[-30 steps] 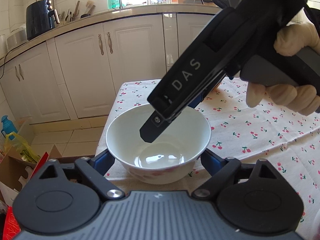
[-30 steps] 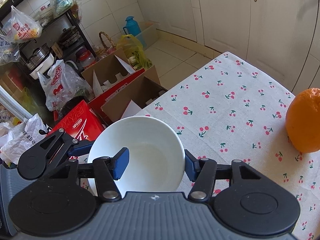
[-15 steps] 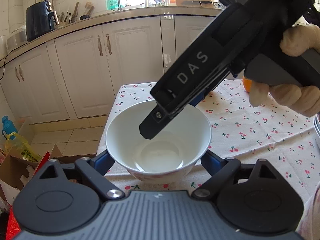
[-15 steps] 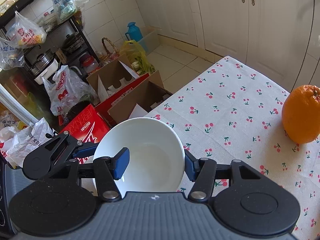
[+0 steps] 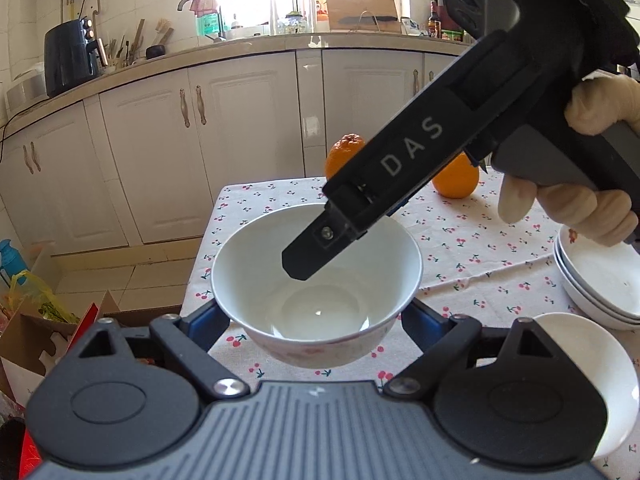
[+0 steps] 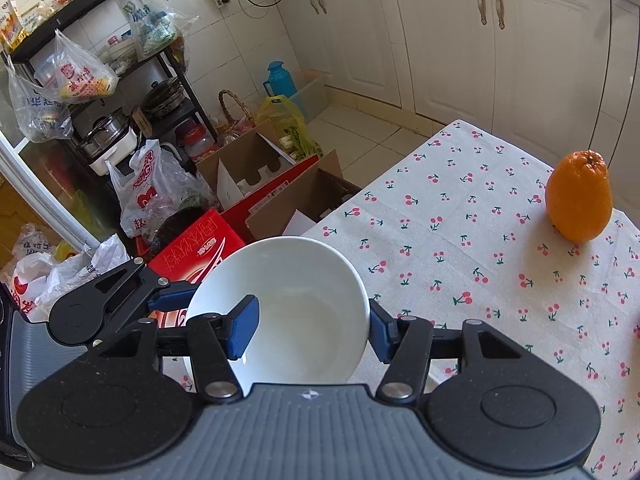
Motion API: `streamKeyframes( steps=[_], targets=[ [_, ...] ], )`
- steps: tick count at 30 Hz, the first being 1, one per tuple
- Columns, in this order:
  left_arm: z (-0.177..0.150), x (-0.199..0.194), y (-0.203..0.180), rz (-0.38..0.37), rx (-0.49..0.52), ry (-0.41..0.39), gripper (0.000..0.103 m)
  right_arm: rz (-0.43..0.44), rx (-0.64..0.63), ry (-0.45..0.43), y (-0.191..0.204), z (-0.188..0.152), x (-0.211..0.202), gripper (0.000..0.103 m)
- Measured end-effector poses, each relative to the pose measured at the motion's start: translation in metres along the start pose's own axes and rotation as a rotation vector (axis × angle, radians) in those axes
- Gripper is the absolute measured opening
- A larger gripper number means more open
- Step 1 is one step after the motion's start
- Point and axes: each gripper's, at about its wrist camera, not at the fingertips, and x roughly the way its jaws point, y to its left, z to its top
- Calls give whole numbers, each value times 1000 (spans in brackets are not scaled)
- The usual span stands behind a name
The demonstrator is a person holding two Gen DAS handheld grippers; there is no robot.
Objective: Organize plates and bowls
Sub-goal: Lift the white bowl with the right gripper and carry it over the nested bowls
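Note:
A white bowl [image 5: 316, 284] with a faint red pattern is held up above the cherry-print tablecloth [image 5: 460, 248]. My left gripper [image 5: 316, 320] has its blue pads against the bowl's two outer sides. My right gripper [image 6: 312, 328] grips the bowl's [image 6: 288, 316] far rim, one pad inside and one outside. The right gripper's black body [image 5: 400, 168] reaches down into the bowl in the left wrist view. A stack of white dishes [image 5: 600, 280] and another white bowl [image 5: 592, 380] sit at the right.
Two oranges [image 5: 456, 178] [image 5: 344, 152] stand on the far part of the table; one shows in the right wrist view [image 6: 580, 196]. Off the table's left edge lie cardboard boxes [image 6: 280, 184] and bags [image 6: 148, 196]. White cabinets [image 5: 240, 132] stand behind.
Both grippers have lifted the bowl and carried it back from the table's far end. More of the table, the oranges and the dishes at the right have come into view.

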Motion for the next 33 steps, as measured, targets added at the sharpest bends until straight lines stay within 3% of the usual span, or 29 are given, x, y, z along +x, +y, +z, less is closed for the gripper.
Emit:
streamKeyframes(
  steps=[19,33],
  targets=[
    [-5,-63,-38,-78,63,-20,92,-39,20,-69,40,-63,-70,63],
    [-11,-70,-76,-181,96,-13,92,-101,74,-115,33,-114,-111,63]
  ],
)
